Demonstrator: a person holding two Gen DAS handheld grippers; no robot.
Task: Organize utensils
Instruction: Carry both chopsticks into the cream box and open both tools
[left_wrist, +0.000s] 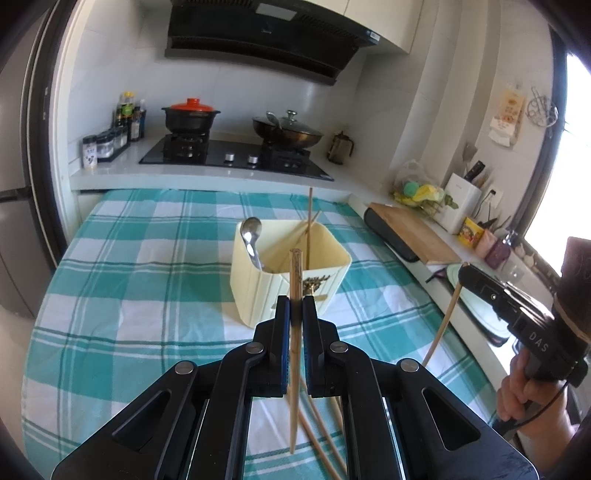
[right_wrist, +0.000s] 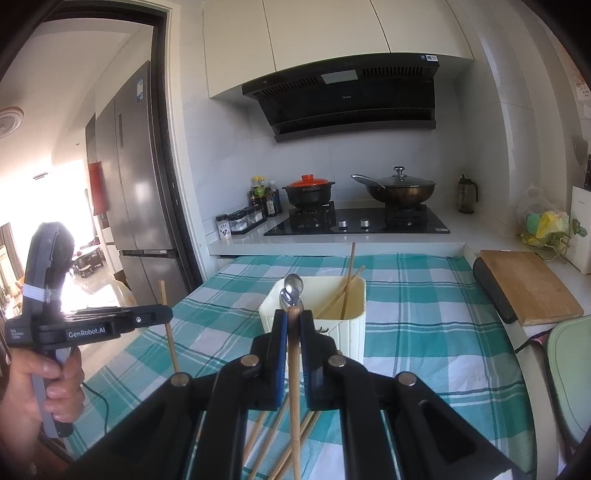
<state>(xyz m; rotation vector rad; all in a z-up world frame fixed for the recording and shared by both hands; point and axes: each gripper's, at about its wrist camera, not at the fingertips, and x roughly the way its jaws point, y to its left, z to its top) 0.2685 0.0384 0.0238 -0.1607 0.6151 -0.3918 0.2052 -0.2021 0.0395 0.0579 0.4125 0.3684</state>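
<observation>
A cream utensil holder (left_wrist: 258, 291) stands on the checked tablecloth, with a metal spoon (left_wrist: 251, 232) and a few chopsticks (left_wrist: 309, 218) in it; it also shows in the right wrist view (right_wrist: 354, 332). My left gripper (left_wrist: 295, 306) is shut on a wooden chopstick (left_wrist: 294, 280), held upright in front of the holder. My right gripper (right_wrist: 293, 319) is shut on another chopstick (right_wrist: 294, 387), also near the holder. Several loose chopsticks (left_wrist: 321, 432) lie on the cloth under the grippers. The right gripper also shows at the right of the left wrist view (left_wrist: 476, 280).
A teal checked tablecloth (left_wrist: 129, 280) covers the table. Behind it are a stove (left_wrist: 236, 155) with a red-lidded pot (left_wrist: 190, 116) and a wok (left_wrist: 286, 133). A wooden cutting board (right_wrist: 528, 284) lies on the counter at right. A fridge (right_wrist: 144, 177) stands at left.
</observation>
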